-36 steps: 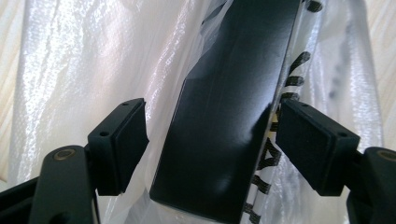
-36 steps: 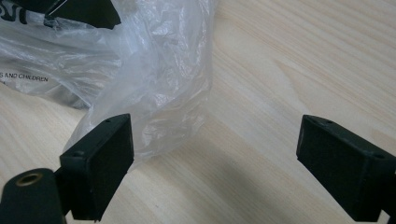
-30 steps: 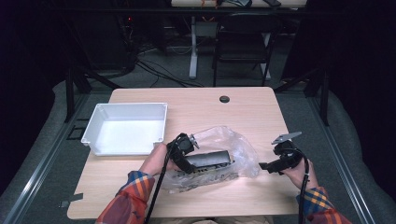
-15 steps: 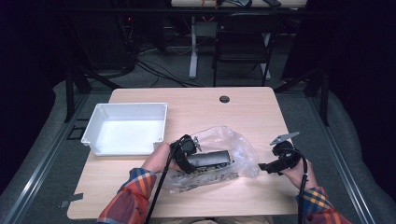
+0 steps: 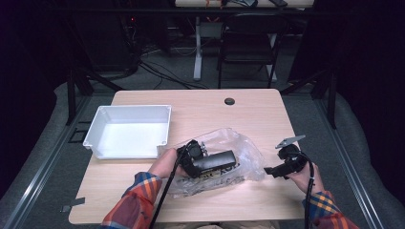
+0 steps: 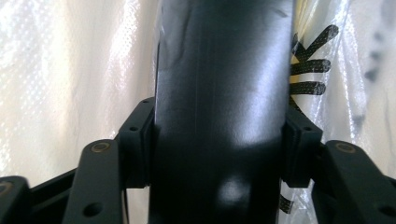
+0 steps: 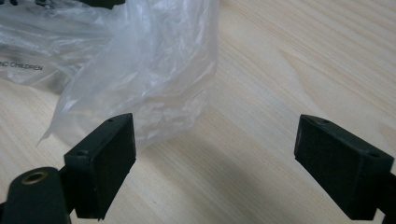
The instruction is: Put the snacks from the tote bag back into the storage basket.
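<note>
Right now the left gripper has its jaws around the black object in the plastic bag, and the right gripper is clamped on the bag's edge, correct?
Not quite. The right gripper is not clamped on the plastic bag: the right gripper view shows its jaws wide apart over bare table, beside the bag. The rest holds: the left gripper has its jaws around the black object, closing in on it just now.

Bin (image 5: 128,132) left of bag (image 5: 239,152) on table (image 5: 215,105).

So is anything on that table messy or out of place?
Nothing spilled or broken. The clear plastic bag lies crumpled, with a black oblong object inside it that the left gripper clamps. The white tray sits straight.
</note>
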`<state>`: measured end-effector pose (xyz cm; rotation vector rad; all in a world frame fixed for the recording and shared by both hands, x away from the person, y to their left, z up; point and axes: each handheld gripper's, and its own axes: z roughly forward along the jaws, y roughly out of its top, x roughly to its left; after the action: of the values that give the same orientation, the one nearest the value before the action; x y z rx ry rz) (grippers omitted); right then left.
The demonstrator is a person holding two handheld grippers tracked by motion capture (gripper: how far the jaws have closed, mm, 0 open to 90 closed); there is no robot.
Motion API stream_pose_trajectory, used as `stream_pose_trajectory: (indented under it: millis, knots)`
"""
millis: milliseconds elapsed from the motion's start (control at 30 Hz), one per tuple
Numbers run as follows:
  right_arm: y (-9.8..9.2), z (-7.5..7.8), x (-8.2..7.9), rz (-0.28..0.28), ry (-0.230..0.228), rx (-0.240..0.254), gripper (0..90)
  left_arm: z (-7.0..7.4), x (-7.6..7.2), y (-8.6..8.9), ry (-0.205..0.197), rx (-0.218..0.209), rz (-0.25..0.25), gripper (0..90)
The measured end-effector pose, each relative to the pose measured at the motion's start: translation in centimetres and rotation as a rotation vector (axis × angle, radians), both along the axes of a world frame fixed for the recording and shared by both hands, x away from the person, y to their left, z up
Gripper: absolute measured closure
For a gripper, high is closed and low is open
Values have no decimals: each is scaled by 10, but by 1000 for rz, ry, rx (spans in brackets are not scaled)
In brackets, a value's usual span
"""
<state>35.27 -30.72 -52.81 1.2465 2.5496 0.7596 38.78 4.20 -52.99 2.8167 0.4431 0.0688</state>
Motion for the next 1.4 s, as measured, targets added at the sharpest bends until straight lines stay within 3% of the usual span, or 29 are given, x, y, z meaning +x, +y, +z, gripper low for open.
stream_pose_trajectory:
  millis: [167,733,933,1067,1133,1200,1300,1400]
  knots:
    - [-1,0,0,1,0,-9,124,6,3,5,-16,-25,58,429]
    - [5,4,-1,24,-19,-1,128,43,0,20,-45,-205,80,428]
    - [16,15,-4,56,-74,13,136,46,0,19,-42,-210,87,429]
    - [38,29,-8,131,-170,29,145,45,-2,15,-40,-213,74,429]
    - [54,31,-7,175,-182,27,150,46,-2,14,-35,-219,70,429]
    - [68,26,-3,196,-180,-20,242,46,-3,14,-33,-221,68,429]
    - [80,13,4,174,-166,-79,553,46,-3,15,-29,-225,72,430]
    - [81,3,9,164,-141,-90,838,47,-1,18,-32,-239,84,430]
